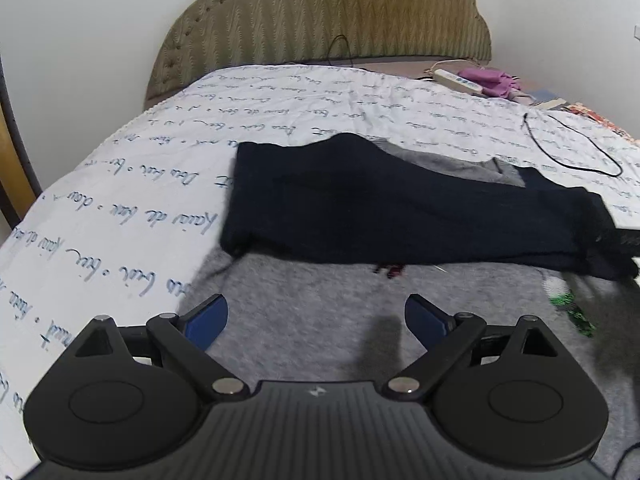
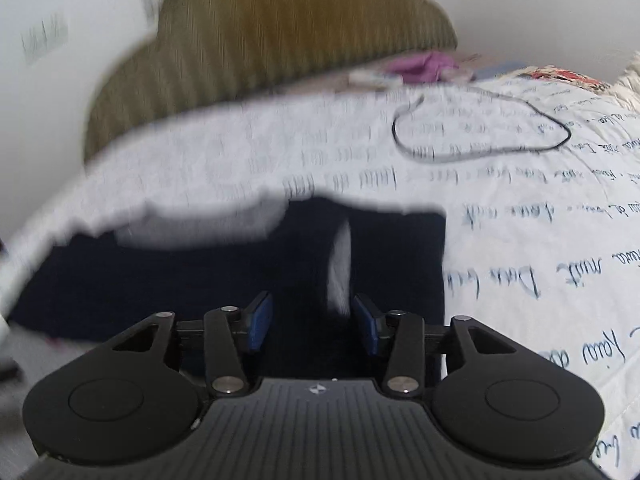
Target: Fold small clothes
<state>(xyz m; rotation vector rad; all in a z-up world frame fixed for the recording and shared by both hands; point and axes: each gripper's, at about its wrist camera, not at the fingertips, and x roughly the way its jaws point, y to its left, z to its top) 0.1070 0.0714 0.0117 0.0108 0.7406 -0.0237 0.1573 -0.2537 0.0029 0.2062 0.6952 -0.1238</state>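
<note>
Two garments lie on the bed [image 1: 120, 184]: a dark garment [image 1: 400, 208] spread crosswise over the far edge of a grey garment [image 1: 304, 320]. The left gripper [image 1: 316, 316] hangs wide apart and empty above the grey cloth. The right gripper [image 2: 312, 320], half spread with nothing pinched, sits over the dark garment's near edge, so it looks nearer.

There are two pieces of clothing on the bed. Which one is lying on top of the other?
The dark navy garment lies on top. Its near edge covers the far part of the grey garment, which is spread flat underneath, nearer the open left gripper.
</note>
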